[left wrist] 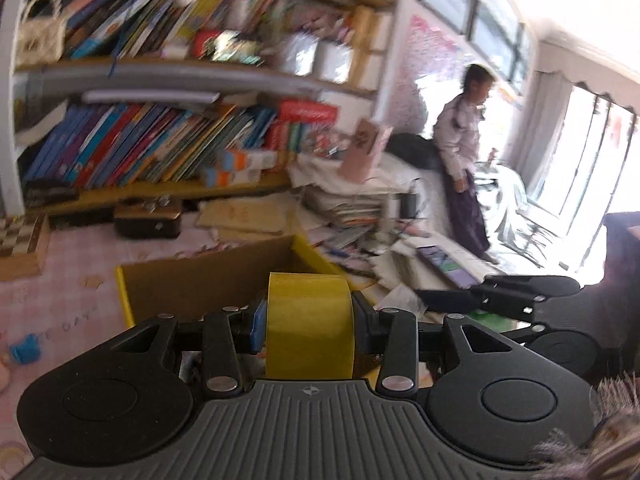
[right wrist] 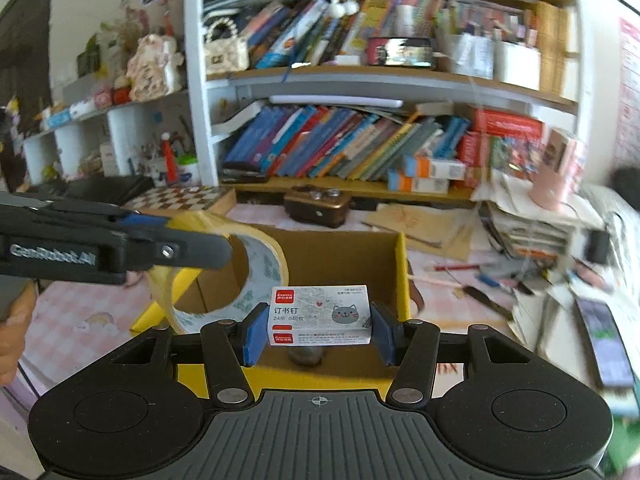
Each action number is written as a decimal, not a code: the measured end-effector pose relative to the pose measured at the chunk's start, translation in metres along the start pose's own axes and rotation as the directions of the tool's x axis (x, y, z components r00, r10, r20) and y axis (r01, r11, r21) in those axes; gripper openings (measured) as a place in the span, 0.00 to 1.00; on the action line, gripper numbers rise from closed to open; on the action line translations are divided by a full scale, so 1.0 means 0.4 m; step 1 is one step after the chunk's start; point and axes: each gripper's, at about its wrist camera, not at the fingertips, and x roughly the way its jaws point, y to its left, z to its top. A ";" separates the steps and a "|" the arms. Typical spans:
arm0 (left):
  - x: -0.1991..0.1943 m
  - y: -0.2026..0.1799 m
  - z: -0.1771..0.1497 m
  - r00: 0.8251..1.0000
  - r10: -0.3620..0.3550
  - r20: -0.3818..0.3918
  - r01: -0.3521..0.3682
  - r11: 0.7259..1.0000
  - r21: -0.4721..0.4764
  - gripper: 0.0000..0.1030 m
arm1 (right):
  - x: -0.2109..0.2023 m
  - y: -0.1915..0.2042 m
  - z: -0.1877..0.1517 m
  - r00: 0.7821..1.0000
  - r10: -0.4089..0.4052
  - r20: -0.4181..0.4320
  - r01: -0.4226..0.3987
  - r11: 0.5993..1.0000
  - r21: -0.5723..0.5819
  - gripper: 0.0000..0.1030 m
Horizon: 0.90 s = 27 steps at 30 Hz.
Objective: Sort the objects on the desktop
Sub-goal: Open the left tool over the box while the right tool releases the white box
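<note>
The yellow roll of packing tape [left wrist: 310, 326] sits clamped in the left claw [left wrist: 308, 326], the small white staple box [right wrist: 320, 315] in the right claw [right wrist: 320, 330], both over the open cardboard box [right wrist: 348, 256]. Carrying step; next, probably lowering and releasing inside.

Premises: a lived-in room of a home, serving as a study or child's room. Evidence: a tall bookshelf [right wrist: 384, 80] against the wall, both tiers packed with leaning picture books [right wrist: 344, 148]. A chessboard box [right wrist: 184, 198] sits at the back edge of the counter [right wrist: 72, 320], which carries a pink checked cover. Loose paper stacks [left wrist: 352, 208] crowd its right end. A side shelf [right wrist: 100, 116] holds ornaments and toys. A person [left wrist: 464, 148] stands beside bright curtained windows [left wrist: 592, 168].
</note>
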 end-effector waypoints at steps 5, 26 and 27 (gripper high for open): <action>0.080 0.044 -0.022 0.994 0.089 -0.058 -0.090 0.996 -0.004 0.37 | 0.089 0.009 0.008 0.998 0.031 -0.047 -0.035 0.997 -0.076 0.52; 0.253 0.089 -0.062 0.956 0.142 -0.258 -0.128 0.989 0.069 0.38 | 0.367 0.014 -0.002 0.897 0.074 -0.435 -0.216 0.934 -0.286 0.52; 0.252 0.089 -0.061 0.956 0.141 -0.256 -0.127 0.989 0.068 0.42 | 0.371 0.016 -0.002 0.892 0.078 -0.446 -0.224 0.932 -0.285 0.52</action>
